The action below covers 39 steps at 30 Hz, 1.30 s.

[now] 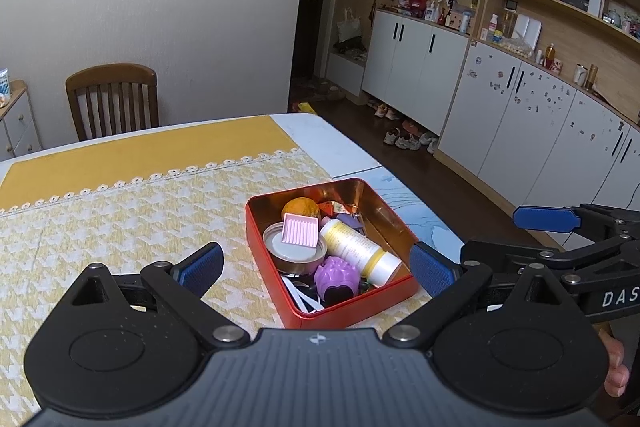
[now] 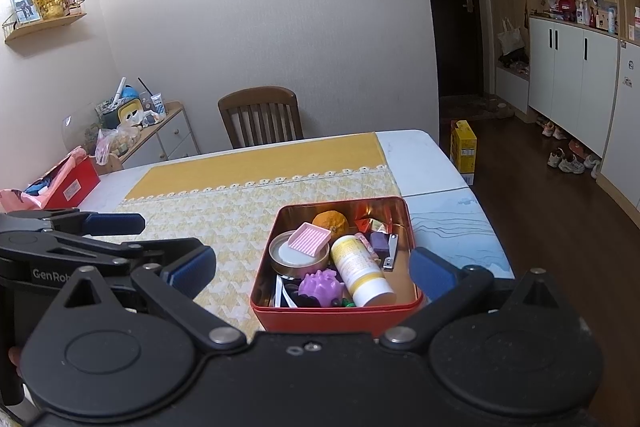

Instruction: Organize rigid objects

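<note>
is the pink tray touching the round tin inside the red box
Touching. In the right wrist view the pink tray rests tilted on the round tin, overlapping its lid with no gap, inside the red box.

Open red tin (image 2: 336, 315) holds bottle (image 2: 362, 277), orange (image 2: 330, 219), perhaps clippers (image 2: 391, 251).

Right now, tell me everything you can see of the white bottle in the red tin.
The bottle is a white plastic cylinder with a pale yellow printed label and a yellow band near its base. It lies on its side in the open red tin, base toward the cameras, its neck end hidden among clutter. It rests beside a purple toy and a round can. No gripper touches it.
</note>
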Motion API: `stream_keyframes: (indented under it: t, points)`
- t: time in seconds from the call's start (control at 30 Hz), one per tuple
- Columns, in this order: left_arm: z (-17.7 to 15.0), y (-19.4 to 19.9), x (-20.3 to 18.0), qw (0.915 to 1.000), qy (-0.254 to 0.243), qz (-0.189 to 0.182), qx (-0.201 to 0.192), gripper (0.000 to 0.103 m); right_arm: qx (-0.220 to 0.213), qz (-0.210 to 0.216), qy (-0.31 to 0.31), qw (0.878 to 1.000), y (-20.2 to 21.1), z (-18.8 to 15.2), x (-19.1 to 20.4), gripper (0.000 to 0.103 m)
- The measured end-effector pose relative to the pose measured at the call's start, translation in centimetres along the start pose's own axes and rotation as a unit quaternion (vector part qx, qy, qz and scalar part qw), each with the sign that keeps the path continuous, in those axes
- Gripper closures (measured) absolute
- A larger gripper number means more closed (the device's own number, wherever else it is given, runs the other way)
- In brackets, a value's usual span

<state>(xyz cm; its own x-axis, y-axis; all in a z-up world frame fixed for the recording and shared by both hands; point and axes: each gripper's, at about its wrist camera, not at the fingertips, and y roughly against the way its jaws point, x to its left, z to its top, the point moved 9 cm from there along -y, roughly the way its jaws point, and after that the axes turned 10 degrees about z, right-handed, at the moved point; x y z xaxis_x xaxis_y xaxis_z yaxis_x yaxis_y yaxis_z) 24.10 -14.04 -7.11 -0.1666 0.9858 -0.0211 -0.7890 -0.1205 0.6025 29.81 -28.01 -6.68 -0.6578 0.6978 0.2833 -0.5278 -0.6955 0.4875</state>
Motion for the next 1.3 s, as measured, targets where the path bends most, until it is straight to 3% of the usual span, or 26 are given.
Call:
stream_keyframes:
  t: [1.3]
  points:
    - [0.9,-0.5,0.6,0.9999,-0.002,0.007,-0.009,0.003,0.006,-0.007,0.001,1.000,-0.1,-0.3,0.4,0.000]
